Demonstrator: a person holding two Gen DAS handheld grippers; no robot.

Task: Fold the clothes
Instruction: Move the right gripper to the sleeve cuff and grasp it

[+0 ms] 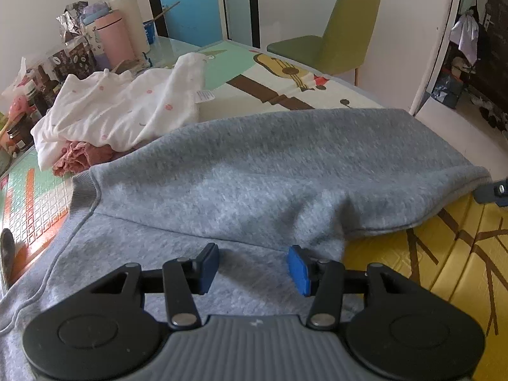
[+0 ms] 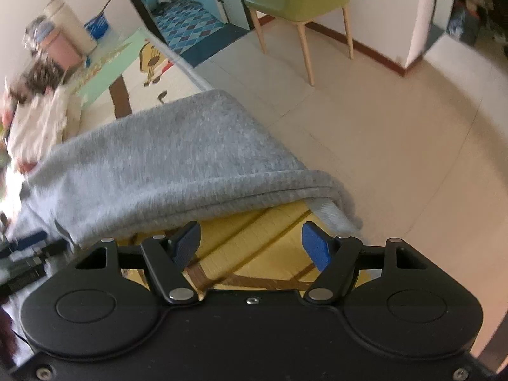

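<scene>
Blue pads on my left gripper (image 1: 254, 266) stand apart w/ nothing between them, jaws wide, hovering just over the grey sweatshirt (image 1: 254, 171). Same story on my right gripper (image 2: 252, 247): jaws spread, empty, sitting over bare yellow mat (image 2: 254, 238) right at the sweatshirt's (image 2: 165, 158) near edge, not touching fabric as far as I can tell.

Sweatshirt lies across the patterned play mat (image 1: 285, 82) on the table, a fold of it doubled over the body so a thick rolled edge runs toward the right side. Ribbed collar (image 1: 84, 187) shows at left in the left wrist view. In the right wrist view the right end of the sweatshirt reaches the table edge, a bit of pale inner lining (image 2: 330, 214) showing under the fold.

Beyond it, far left: white garment w/ small pink dots (image 1: 120, 108), crumpled, lying on top of a dusty-pink garment (image 1: 82, 157). Both just beside the sweatshirt's far-left corner; can't tell if touching.

Further back by the wall: pink tumbler (image 1: 114, 38), tall cream flask (image 1: 127, 9), foil snack bags (image 1: 73, 31), jars.

Past the table, a green chair (image 1: 343, 31) on the tile floor (image 2: 381, 127).
</scene>
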